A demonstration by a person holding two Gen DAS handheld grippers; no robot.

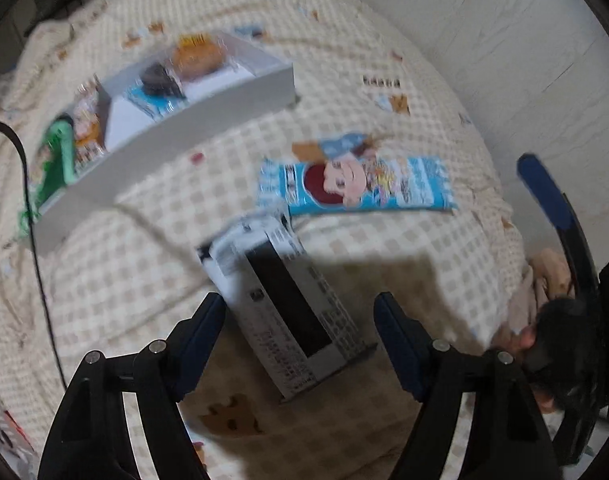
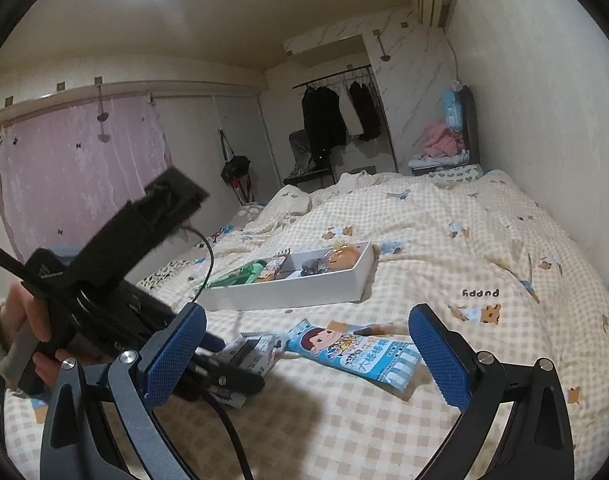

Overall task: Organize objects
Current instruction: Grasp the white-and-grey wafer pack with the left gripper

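Observation:
A white and black packet (image 1: 280, 300) lies on the checked bed cover, blurred in the left wrist view. My left gripper (image 1: 300, 312) points down over it, jaws open, one on each side and not pressing. In the right wrist view a hand holds that left gripper (image 2: 232, 364) above the same packet (image 2: 256, 354). Just beyond lies a blue snack packet (image 1: 356, 184) with a cartoon face, also seen as the blue packet (image 2: 356, 352) in front of my right gripper (image 2: 304, 356). The right gripper is open and holds nothing. A white tray (image 1: 176, 136) holds several small items.
The tray (image 2: 284, 298) sits mid-bed with a green item (image 2: 240, 272), a dark item and an orange toy (image 2: 344, 256) inside. A black cable (image 1: 36, 240) trails across the cover. The wall (image 1: 504, 40) borders the bed. A clothes rack (image 2: 336, 116) stands beyond the bed.

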